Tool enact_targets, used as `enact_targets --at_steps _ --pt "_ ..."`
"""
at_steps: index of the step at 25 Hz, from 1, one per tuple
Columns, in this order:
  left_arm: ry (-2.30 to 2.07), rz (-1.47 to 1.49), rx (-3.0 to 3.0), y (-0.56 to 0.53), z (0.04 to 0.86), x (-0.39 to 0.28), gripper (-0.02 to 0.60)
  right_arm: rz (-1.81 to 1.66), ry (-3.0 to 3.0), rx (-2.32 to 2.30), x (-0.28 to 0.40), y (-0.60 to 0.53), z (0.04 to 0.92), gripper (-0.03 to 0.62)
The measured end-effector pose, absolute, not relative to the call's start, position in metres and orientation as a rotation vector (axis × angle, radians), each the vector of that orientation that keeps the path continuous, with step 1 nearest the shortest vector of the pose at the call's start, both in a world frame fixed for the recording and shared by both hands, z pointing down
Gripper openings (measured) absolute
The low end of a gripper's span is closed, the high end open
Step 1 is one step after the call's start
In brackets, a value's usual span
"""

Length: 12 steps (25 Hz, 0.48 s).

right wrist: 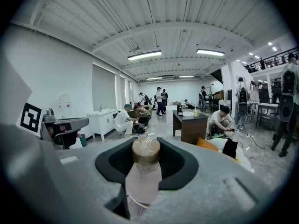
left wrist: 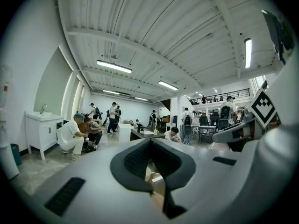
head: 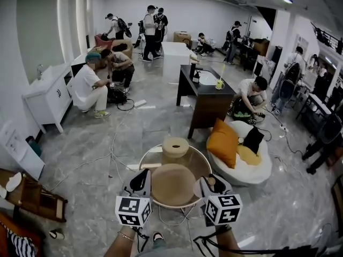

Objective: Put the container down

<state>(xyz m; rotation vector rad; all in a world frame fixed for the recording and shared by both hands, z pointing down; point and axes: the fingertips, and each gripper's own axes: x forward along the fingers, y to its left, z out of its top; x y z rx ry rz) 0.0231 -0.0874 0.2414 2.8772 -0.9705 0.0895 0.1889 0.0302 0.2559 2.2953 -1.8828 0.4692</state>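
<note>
Between right jaws, seemingly: container (right wrist: pixel 142 183)

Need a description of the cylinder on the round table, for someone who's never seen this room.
Nearest the camera on the marble floor is a round glass table with a wire rim. The cylinder stands at its far edge: short, upright, pale beige. Its only neighbour, the tan container held between the left gripper and right gripper, is wider and shallow.

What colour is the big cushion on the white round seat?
The cushion is orange; the head view shows it best.
</note>
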Motion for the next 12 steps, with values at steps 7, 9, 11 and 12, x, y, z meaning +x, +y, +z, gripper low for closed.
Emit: enact_targets --at_steps 7,9,11,12 --pt "-0.968 0.095 2.839 -0.150 0.251 0.029 -0.004 0.476 -1.876 2.267 0.192 -0.031 0.255 0.130" --pt "-0.968 0.103 2.827 -0.161 0.257 0.030 -0.004 0.486 -1.872 2.264 0.194 -0.040 0.259 0.130" --pt "-0.970 0.115 2.814 -0.169 0.263 0.031 -0.004 0.498 -1.866 2.267 0.195 -0.046 0.263 0.130" --pt "-0.970 0.121 2.809 -0.173 0.266 0.032 -0.004 0.506 -1.863 2.269 0.196 -0.049 0.265 0.130"
